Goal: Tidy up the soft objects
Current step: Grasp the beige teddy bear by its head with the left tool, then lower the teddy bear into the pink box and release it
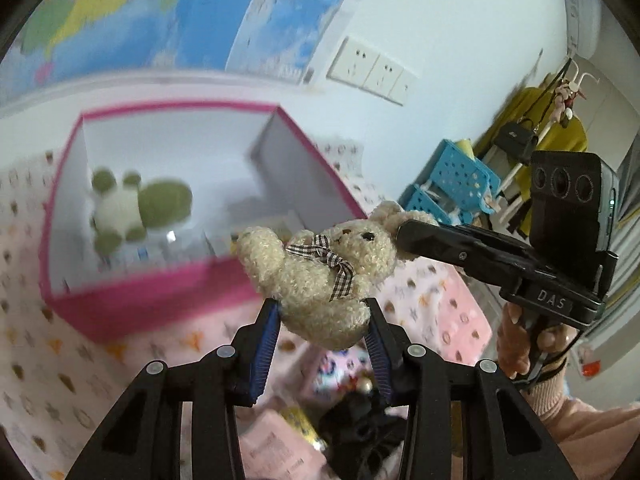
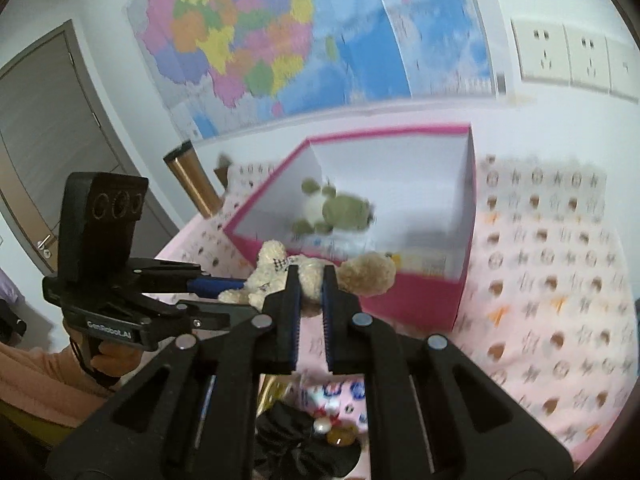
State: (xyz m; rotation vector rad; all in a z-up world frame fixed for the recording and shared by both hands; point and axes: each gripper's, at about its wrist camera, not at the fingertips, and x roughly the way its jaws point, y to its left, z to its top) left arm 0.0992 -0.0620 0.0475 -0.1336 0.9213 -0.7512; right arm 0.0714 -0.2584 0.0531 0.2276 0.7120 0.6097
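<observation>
Left wrist view: at nine o'clock sits the pink box (image 1: 132,300) with a green toy (image 1: 136,208) already inside, likely the drop spot. Dead centre, the bear (image 1: 320,276) hangs in the air, cream, curly-furred, checked bow at its neck. Left gripper (image 1: 324,316) pinches its belly; at three o'clock, right gripper (image 1: 400,232) clamps one ear, sharing the load. Box next, I reckon!

Bright, even light; fisheye-warped edges, background smeared by motion blur.
</observation>
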